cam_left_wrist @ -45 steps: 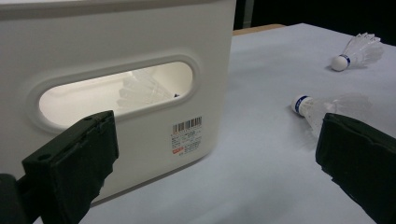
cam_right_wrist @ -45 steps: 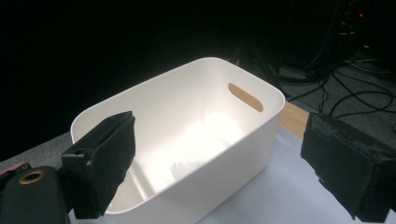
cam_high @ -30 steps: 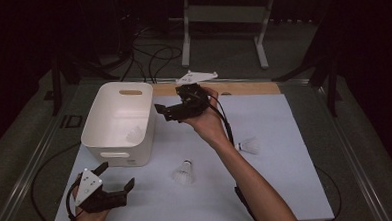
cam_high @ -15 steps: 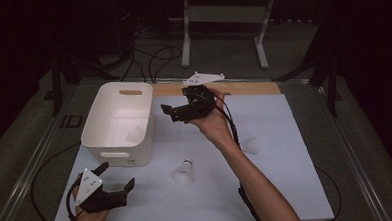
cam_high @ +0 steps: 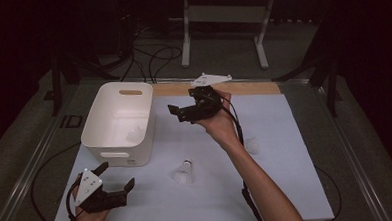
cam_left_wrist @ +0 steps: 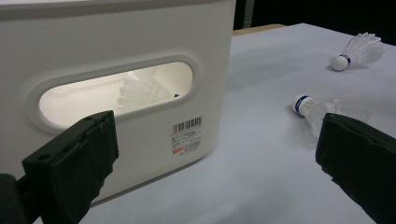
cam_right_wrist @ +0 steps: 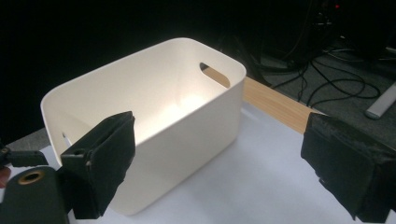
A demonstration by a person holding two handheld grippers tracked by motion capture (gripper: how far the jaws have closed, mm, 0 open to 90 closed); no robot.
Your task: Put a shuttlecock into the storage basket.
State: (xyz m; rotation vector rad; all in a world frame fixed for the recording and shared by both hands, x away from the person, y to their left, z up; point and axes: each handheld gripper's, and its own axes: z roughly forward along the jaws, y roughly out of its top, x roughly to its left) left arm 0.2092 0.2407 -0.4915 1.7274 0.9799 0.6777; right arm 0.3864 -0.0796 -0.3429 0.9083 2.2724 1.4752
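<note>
The right gripper (cam_high: 181,112) hangs in the air just beside the white bin (cam_high: 115,125), its jaws spread wide with nothing between them; from its own camera the bin's open top (cam_right_wrist: 154,107) sits straight ahead, a wooden strip (cam_right_wrist: 275,105) running along the table's far edge behind it. One shuttlecock (cam_high: 133,134) lies inside the bin, and through the handle slot on the near wall its feathers (cam_left_wrist: 140,91) are plain to see. Two more lie out on the white table (cam_high: 297,186): one (cam_high: 184,172) in the middle, near the bin's front corner, and another (cam_high: 250,145) farther right, partly behind the person's right forearm. The left gripper (cam_high: 114,180) rests low at the near left corner of the table, in front of the bin, jaws likewise wide apart and holding nothing, the middle shuttlecock's cork (cam_left_wrist: 301,103) just beyond its right jaw.
</note>
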